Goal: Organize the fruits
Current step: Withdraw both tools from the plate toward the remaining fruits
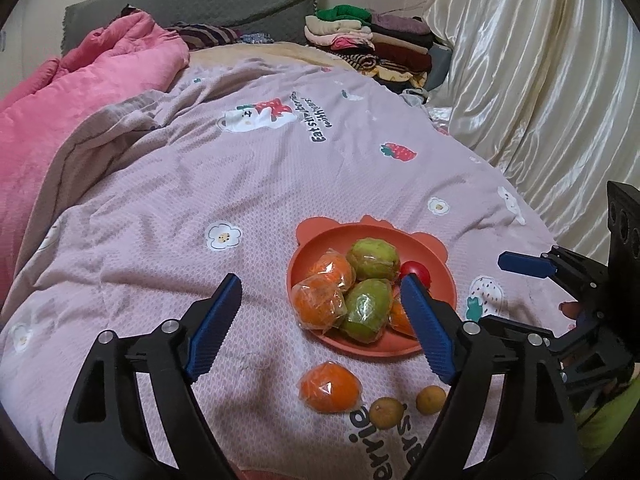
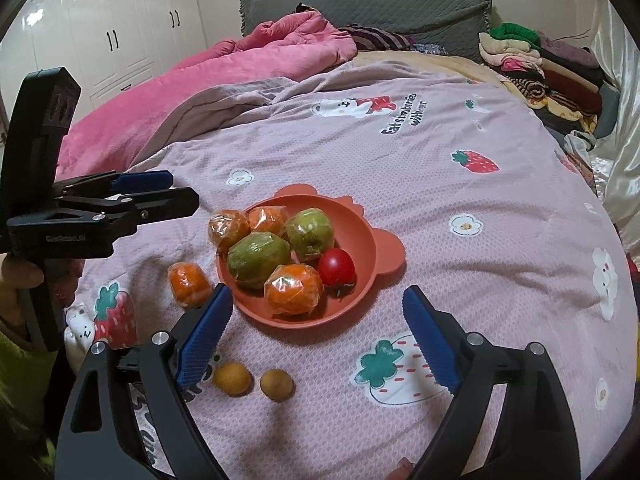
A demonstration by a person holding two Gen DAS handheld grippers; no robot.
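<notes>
An orange bear-eared bowl sits on the pink bedspread. It holds several wrapped oranges, two wrapped green fruits and a red tomato. One wrapped orange and two small yellow-brown fruits lie on the spread in front of the bowl. My left gripper is open and empty above the loose orange. My right gripper is open and empty just before the bowl.
A pink quilt is bunched at the left. Folded clothes are stacked at the far right by a cream curtain. White wardrobes stand left. Each gripper shows in the other's view.
</notes>
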